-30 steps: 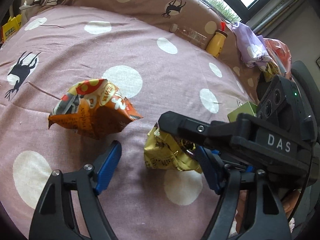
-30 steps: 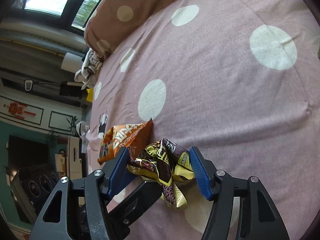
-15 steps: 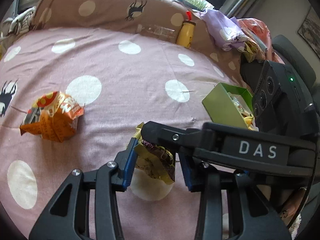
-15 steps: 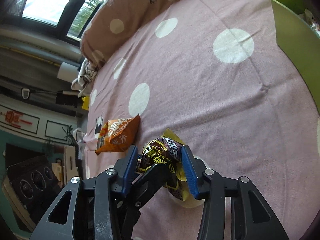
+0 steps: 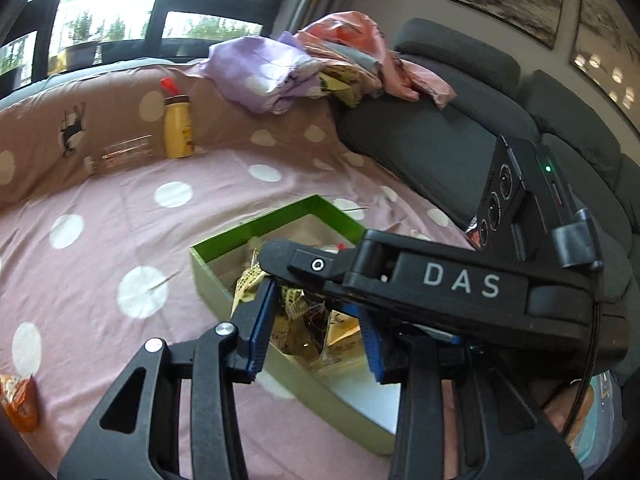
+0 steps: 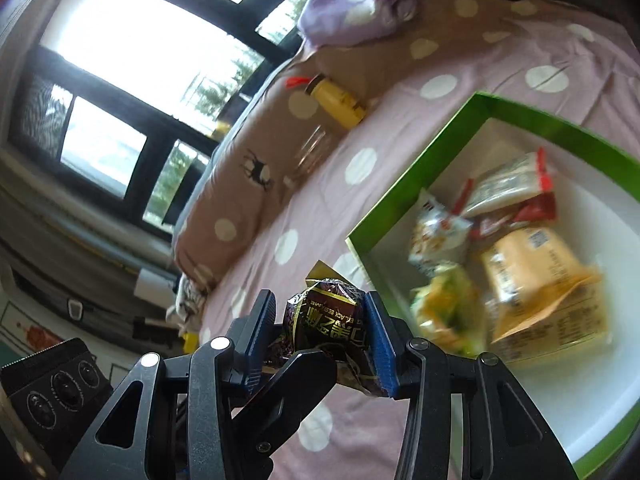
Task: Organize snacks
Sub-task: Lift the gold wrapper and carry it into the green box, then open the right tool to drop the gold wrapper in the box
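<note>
A: Black sesame snack packet (image 6: pixel 326 322), crumpled, being pinched between both tools, hanging just short of the green box (image 6: pixel 404 184).

B: Left gripper (image 5: pixel 316 332) nearly shut on its yellow end; right gripper (image 6: pixel 320 336) clamping the dark middle.

A: Risking a tear if pulling apart, or snagging the box's near wall and dropping onto the bedspread (image 5: pixel 120 240).
</note>
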A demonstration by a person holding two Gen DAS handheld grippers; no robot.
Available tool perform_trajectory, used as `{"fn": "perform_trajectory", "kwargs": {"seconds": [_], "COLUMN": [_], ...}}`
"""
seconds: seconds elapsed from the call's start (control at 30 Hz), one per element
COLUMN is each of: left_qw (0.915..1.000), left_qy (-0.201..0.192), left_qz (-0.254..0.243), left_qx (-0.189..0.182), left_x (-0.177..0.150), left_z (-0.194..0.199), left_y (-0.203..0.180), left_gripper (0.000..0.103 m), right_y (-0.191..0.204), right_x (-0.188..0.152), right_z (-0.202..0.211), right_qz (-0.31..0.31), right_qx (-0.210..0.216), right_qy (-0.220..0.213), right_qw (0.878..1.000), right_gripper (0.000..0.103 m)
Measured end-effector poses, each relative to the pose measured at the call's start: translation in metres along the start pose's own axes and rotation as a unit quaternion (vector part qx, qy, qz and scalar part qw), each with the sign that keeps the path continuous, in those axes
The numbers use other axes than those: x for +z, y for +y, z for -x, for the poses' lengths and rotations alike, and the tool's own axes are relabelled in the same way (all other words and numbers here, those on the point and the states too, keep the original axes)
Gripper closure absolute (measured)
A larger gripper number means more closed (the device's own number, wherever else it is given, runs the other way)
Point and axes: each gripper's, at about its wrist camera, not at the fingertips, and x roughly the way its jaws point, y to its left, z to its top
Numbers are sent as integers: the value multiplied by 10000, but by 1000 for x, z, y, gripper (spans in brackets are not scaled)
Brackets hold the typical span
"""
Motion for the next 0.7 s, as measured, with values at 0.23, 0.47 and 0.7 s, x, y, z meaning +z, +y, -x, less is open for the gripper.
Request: {"fn": "perform_trajectory", "kwargs": {"seconds": [0.23,0.47,0.7], "left_qw": [9977,9968,9996], "left_qy": [169,413,244], "left_qz": [-366,-49,72], "left_qx": [-548,-685,-154], "left_x": [11,5,-2], "left_z": [-44,-63,-26], "left_y": [-40,-41,-20], "left_gripper": [65,61,36], "right_y": [-42,-60,-34], "right_x": [15,18,14], "right_z": [39,48,55], "right_qz": [-600,-895,-403], "right_qx": [-318,-747,-604], "right_qy": [-670,-994,-1252], "right_qw": [9954,9882,9895], "right_gripper": [55,54,38]}}
